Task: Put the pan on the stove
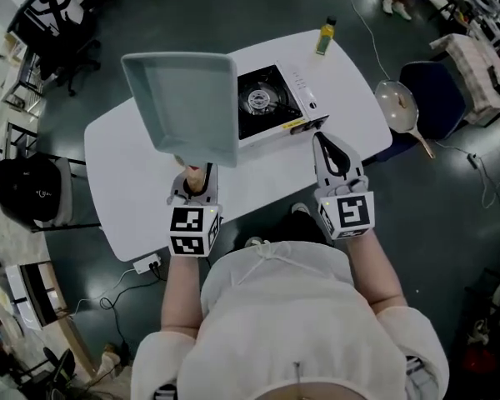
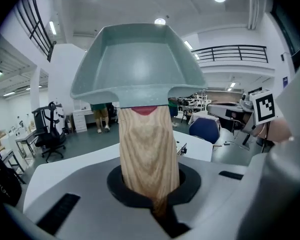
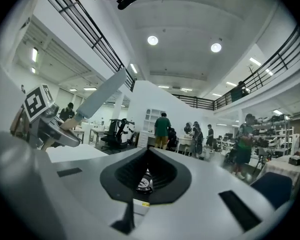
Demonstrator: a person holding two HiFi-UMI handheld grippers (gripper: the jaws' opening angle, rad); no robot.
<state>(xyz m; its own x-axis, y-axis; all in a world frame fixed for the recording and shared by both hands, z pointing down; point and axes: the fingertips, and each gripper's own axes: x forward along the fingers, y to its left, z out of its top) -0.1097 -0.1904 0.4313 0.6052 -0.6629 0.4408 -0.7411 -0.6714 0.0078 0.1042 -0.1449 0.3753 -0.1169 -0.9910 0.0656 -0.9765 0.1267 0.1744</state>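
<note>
A grey-green square pan [image 1: 183,102] hangs tilted in the air over the left part of the white table [image 1: 125,182]. My left gripper [image 1: 194,176] is shut on its wooden handle [image 2: 147,154]. In the left gripper view the pan [image 2: 140,64] rises straight ahead of the left gripper [image 2: 155,204]. The portable gas stove [image 1: 271,100] sits on the table just right of the pan, its burner bare. My right gripper [image 1: 323,140] is shut and holds nothing, its tips near the stove's front right corner. From the right gripper [image 3: 146,176] the pan [image 3: 102,96] shows edge-on at the left.
A yellow-green bottle [image 1: 325,36] stands at the table's far right edge. A round pan [image 1: 397,105] rests on a blue chair [image 1: 437,98] to the right of the table. A black bag [image 1: 29,190] lies on the floor at left. People stand at desks in the background.
</note>
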